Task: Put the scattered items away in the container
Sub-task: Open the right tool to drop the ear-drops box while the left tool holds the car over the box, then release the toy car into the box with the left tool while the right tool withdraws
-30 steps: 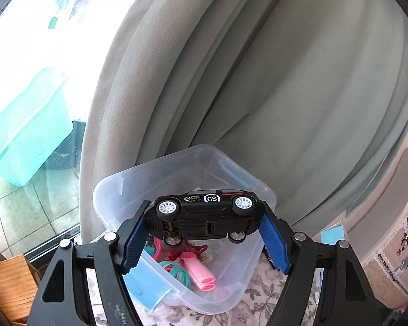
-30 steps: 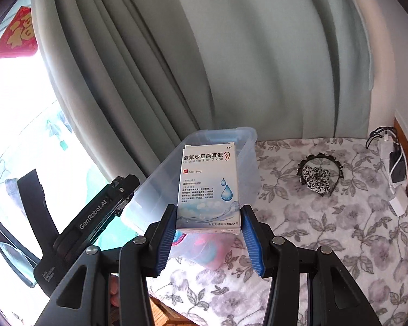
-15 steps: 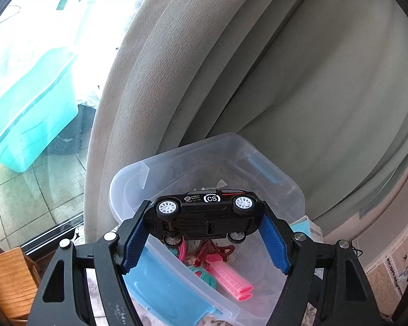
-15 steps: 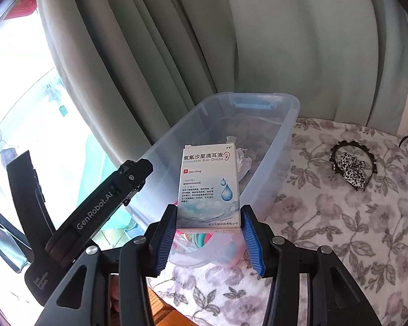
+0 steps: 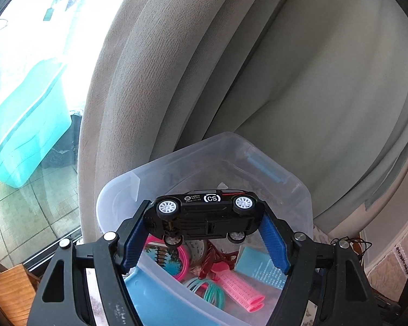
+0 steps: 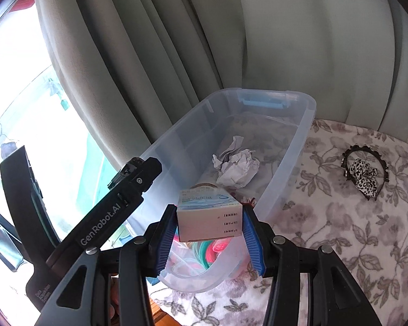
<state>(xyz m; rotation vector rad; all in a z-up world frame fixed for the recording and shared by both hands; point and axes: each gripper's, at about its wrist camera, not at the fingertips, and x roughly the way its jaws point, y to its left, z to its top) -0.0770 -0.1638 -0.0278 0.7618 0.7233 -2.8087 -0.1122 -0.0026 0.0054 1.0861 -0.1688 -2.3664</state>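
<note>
A: Both your grippers are loaded. The left gripper clamps the car by its ends, long axis straight across the jaws, lower centre of frame.

B: And the bin?

A: Directly beyond and beneath the car, open. Your right gripper pinches the box by its sides, at lower centre, over the bin's near end; the paper wad lies further in.

B: Which goes first?

A: Either, probably; both hang over the opening. A headband waits on the cloth, right.
</note>
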